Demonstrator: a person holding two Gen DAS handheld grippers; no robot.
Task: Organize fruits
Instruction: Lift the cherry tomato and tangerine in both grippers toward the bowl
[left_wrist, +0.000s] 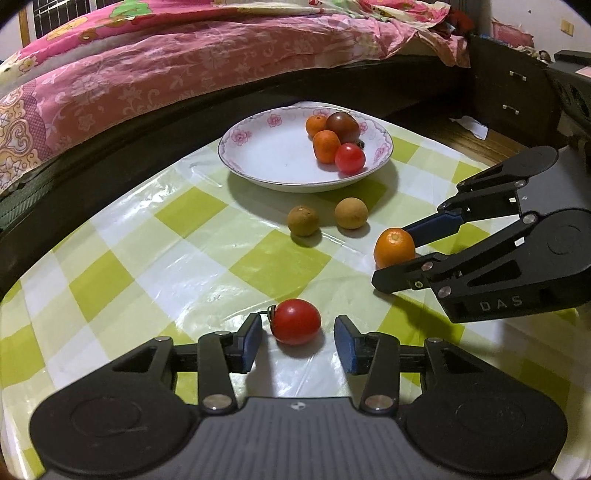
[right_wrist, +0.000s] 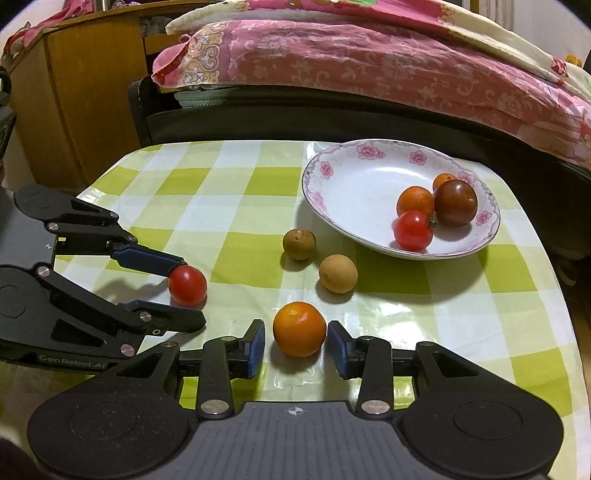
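Landmark = the floral plate (left_wrist: 240, 138), at the far side of the counter (left_wrist: 192, 236) w/ its green-check cloth, bed just behind it.

Already in the plate, bunched toward one side: two small oranges, a dark tomato (left_wrist: 342, 126) and a red cherry tomato. Still on the cloth, near side of the plate: two brown longans (left_wrist: 303, 220) just off the plate's near rim, close together but apart; further from the plate, the loose orange (right_wrist: 299, 328) and the loose red tomato (left_wrist: 296, 321).

Left gripper (left_wrist: 298, 345) is spread, blue pads either side of the red tomato w/ a clear gap on both sides in its own view. From the right wrist view the far pad looks to be at or touching the tomato's top, can't say for sure. Not pinched, tomato sits on the cloth.

Right gripper (right_wrist: 296, 347) is also spread around the orange; gaps are narrow, esp. on the right pad, but no squeeze visible. Orange rests on the cloth.

Step in hand, my read: partway thru, 4 in, 4 out. Both grippers are bracketing a fruit each, at the pre-grasp point of the pick.

Next move prob calls for: close each pair of pads on its fruit, gently for the soft tomato since it'll roll or squash; lift clear, carry toward the plate over the longans w/o knocking them, and drop in the bare part of the plate. Both grippers heading for one plate, so stagger them.
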